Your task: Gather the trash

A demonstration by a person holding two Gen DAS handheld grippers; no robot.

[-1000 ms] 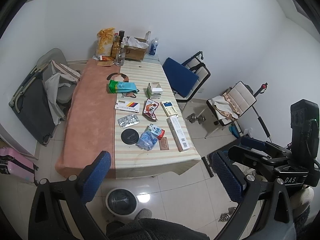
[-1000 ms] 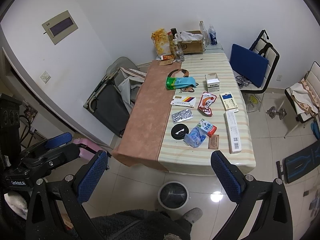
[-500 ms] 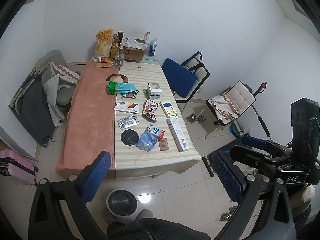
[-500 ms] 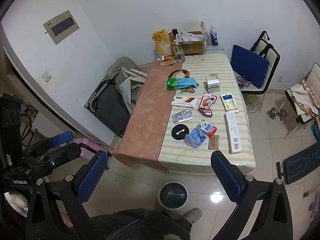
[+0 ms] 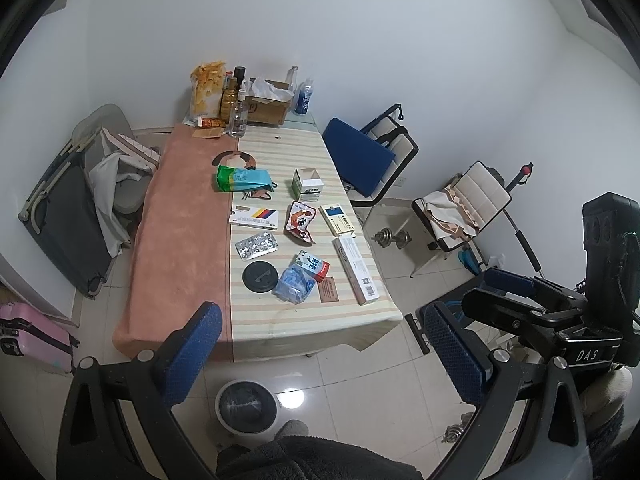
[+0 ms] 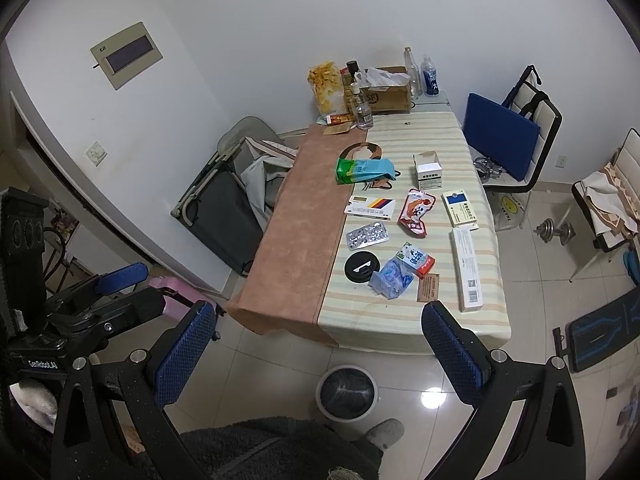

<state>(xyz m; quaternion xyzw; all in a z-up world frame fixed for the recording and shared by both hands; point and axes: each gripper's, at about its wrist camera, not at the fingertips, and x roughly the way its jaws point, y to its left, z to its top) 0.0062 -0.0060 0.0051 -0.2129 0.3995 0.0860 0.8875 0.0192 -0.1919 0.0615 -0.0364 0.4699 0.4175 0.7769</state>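
A long table (image 5: 192, 264) (image 6: 404, 320) holds scattered trash: a crumpled blue plastic bag (image 5: 294, 282) (image 6: 392, 278), a red snack wrapper (image 5: 300, 222) (image 6: 416, 210), a green-blue packet (image 5: 240, 178) (image 6: 362, 170), a blister pack (image 5: 256, 246) (image 6: 366, 236), a black lid (image 5: 260, 276) (image 6: 362, 267) and several medicine boxes. A white bin (image 5: 246, 404) (image 6: 346, 392) stands on the floor in front of the table. My left gripper (image 5: 320, 356) and right gripper (image 6: 320, 348) are open and empty, held well back from the table above the bin.
Bottles, a chip bag (image 5: 206, 88) and a cardboard box (image 5: 266, 106) stand at the table's far end. A folded cot (image 5: 68, 216) and a pink suitcase (image 5: 28, 336) are at the left. Chairs (image 5: 372, 156) and dumbbells (image 5: 390, 236) are at the right.
Both grippers have drifted slightly; the table looks a little nearer and lower in the views. Nothing was taken hold of.
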